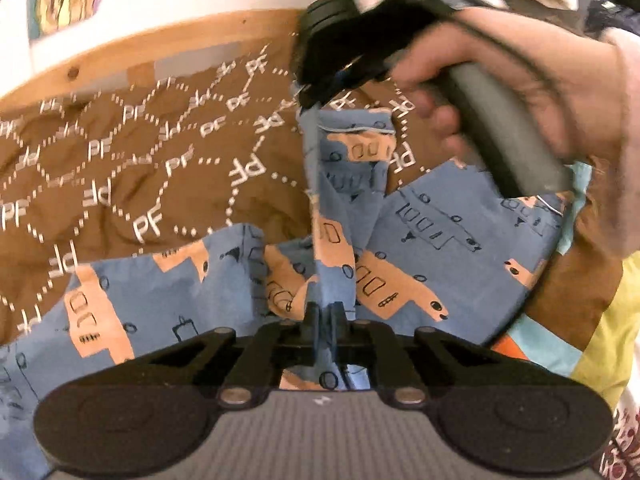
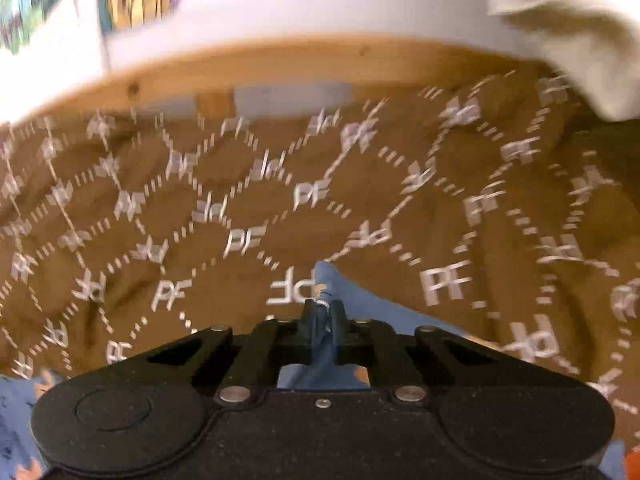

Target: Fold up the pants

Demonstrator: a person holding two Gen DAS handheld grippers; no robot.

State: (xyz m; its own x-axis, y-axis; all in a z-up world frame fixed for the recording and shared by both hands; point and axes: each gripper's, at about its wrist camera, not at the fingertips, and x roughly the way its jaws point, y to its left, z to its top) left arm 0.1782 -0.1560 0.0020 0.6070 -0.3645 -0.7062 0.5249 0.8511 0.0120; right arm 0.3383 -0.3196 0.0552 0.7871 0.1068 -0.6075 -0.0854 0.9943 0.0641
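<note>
Two grippers | left gripper [image 1: 324, 314] and right gripper [image 2: 324, 312], jaws clamped on pants [image 1: 420, 240] over brown blanket [image 1: 160, 152] | soft, light, floppy; grip hems

Black left gripper [image 1: 323, 314]: linkage arms with silver rivets, round side discs, ribbed grey body. Right gripper [image 2: 323, 312]: black, speckled body, grey handle.

- Pants [image 1: 420, 216]: blue cloth printed with orange vehicles outlined in black.
- Crumpled on a brown bedspread [image 1: 120, 184].
- One edge pulled up into a taut ridge, the rest lying loosely bunched.
</note>
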